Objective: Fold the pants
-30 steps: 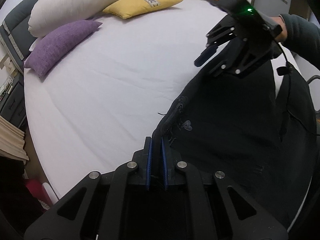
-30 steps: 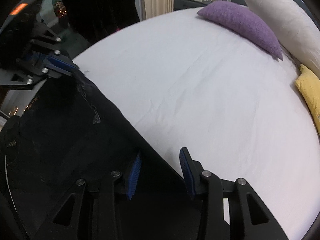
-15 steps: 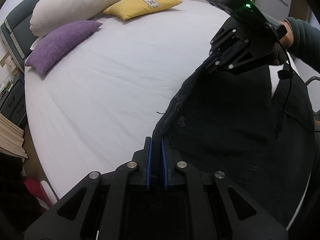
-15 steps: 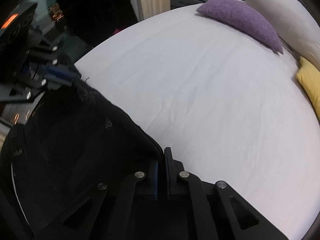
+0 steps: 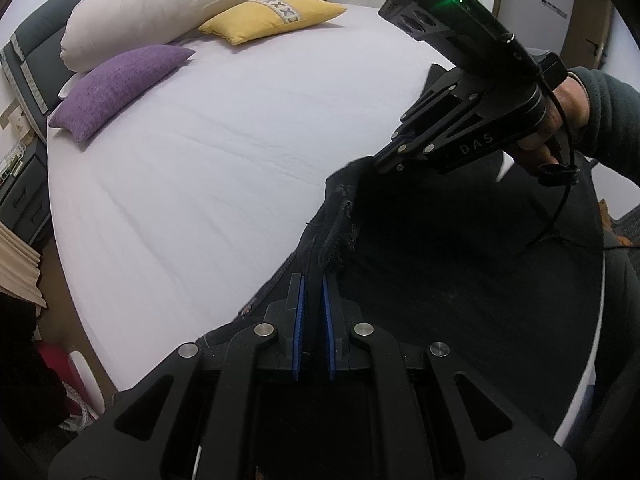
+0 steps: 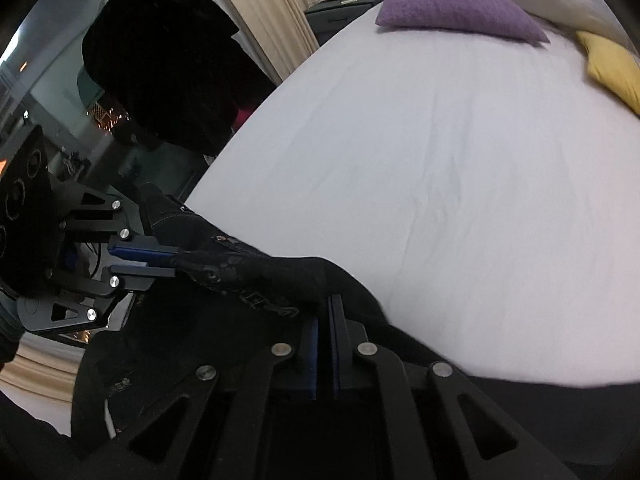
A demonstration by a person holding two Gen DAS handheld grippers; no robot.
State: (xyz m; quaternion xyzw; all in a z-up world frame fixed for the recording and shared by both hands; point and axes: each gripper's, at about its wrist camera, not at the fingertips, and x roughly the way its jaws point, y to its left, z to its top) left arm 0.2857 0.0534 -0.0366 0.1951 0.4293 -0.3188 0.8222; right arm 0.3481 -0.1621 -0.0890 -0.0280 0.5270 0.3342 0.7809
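Observation:
Black pants [image 5: 460, 264] lie over the near right part of the white bed [image 5: 240, 140], one edge lifted off the sheet. My left gripper [image 5: 311, 280] is shut on that edge, fabric bunching just beyond its blue pads. Further along the same edge my right gripper [image 5: 380, 160], held by a hand in a dark sleeve, pinches the cloth. In the right wrist view the right gripper [image 6: 325, 308] is shut on the pants [image 6: 240, 272], and the left gripper [image 6: 168, 260] clamps the edge at the far left. The cloth stretches between the two.
A purple cushion [image 5: 116, 84], a long white pillow [image 5: 160, 8] and a yellow cushion [image 5: 276, 16] lie at the head of the bed. A dark nightstand [image 5: 20, 192] and beige curtains [image 6: 260, 8] stand beside the bed. Bare sheet stretches beyond the pants.
My right gripper closed on the pants edge and rolled. Both grippers moved across the bed with the edge, which now hangs raised and stretched between them.

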